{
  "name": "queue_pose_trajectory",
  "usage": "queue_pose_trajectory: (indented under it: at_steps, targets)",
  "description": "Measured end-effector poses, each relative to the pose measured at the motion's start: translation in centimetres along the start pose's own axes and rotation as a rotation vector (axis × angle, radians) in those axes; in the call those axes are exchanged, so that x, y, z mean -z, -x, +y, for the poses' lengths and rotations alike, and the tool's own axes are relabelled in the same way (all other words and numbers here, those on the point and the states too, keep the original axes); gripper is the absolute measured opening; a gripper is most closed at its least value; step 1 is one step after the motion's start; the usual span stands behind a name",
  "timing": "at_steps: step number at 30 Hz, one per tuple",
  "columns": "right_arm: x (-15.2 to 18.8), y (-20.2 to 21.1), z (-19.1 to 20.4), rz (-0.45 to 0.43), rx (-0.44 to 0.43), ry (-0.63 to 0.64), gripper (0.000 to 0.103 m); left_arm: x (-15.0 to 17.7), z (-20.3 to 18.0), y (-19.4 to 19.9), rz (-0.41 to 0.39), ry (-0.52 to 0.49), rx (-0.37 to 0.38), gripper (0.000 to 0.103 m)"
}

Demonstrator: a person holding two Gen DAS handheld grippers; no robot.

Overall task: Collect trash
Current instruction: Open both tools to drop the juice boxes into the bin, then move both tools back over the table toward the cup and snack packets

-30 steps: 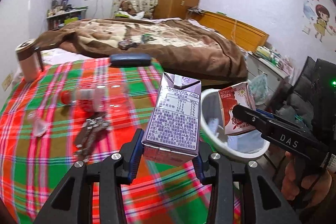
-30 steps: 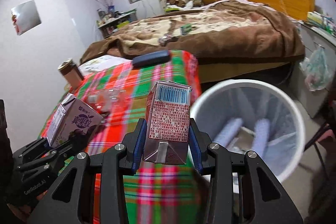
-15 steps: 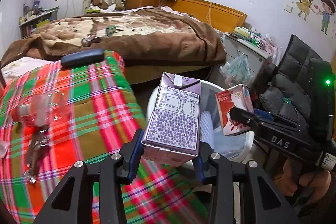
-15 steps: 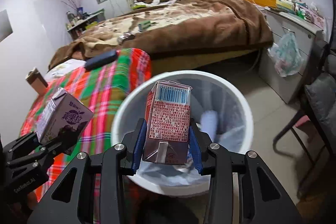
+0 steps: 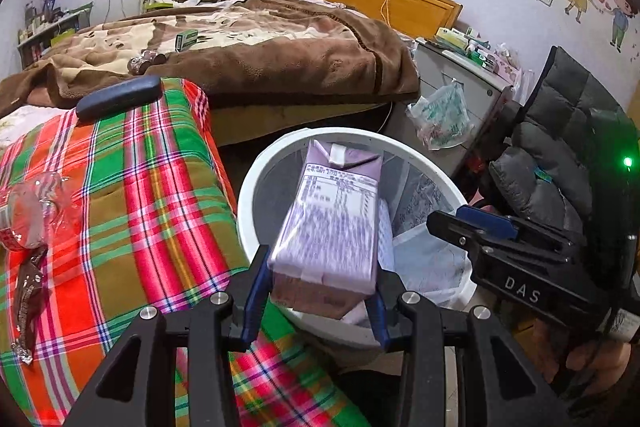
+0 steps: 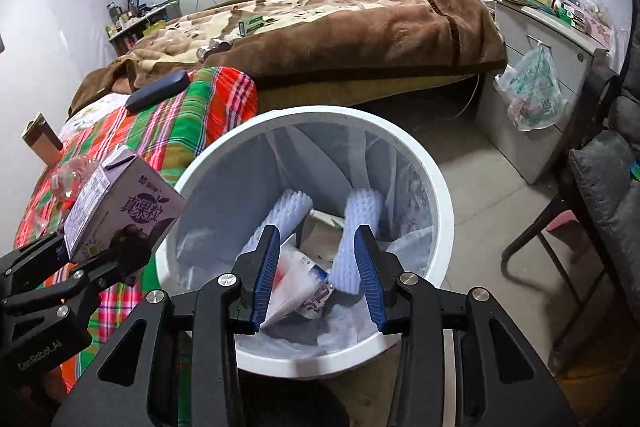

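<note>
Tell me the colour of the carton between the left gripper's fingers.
Pale purple carton with a white nutrition panel; the right wrist view shows its purple front and printed fruit best.

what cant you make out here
- purple drink carton: print motion-blurred, left wrist view. It sits between the left gripper's jaws, which have just been opening; pinched or loose, unclear.
- white trash bin: floor hidden by foam sleeves, right wrist view.
- clear plastic bottle: cut off by left edge, left wrist view.

Left gripper tilted down, jaws just widening, right gripper angled down, jaws apart
</note>
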State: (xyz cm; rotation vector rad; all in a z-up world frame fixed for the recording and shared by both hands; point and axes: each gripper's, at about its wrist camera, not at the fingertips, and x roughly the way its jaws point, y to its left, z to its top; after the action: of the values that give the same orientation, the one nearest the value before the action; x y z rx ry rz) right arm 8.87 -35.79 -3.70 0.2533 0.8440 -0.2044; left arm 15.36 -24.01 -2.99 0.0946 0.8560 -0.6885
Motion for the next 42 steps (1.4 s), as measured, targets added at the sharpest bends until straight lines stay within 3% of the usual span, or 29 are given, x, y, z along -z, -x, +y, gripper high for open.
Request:
queue_pose_trajectory:
  at_steps: [1, 3, 9, 22, 42]
  targets:
    - [0.0, 0.0, -0.2, -0.003, 0.004, -0.006, 0.040, 0.0, -0.1, 0.0, -0.006, -0.007, -0.001, 0.054]
    - [0.0, 0.1, -0.5, -0.003, 0.012, -0.020, 0.041, 0.0, -0.3, 0.0, -0.009, -0.012, 0.006, 0.061]
    - [0.0, 0.7, -0.7, -0.018, 0.012, -0.041, 0.041, 0.2, 0.2, 0.5, -0.020, 0.007, -0.002, 0.061]
    - [0.5, 1.9, 1.7, -0.052, -0.032, -0.024, 0.041, 1.5, 3.6, 5.4, -0.091, 0.064, -0.044, 0.061]
    - [1.4, 1.6, 9.1, -0.059, -0.172, 0.069, 0.041, 5.1, 12.9, 13.0, -0.195, 0.206, -0.235, 0.061]
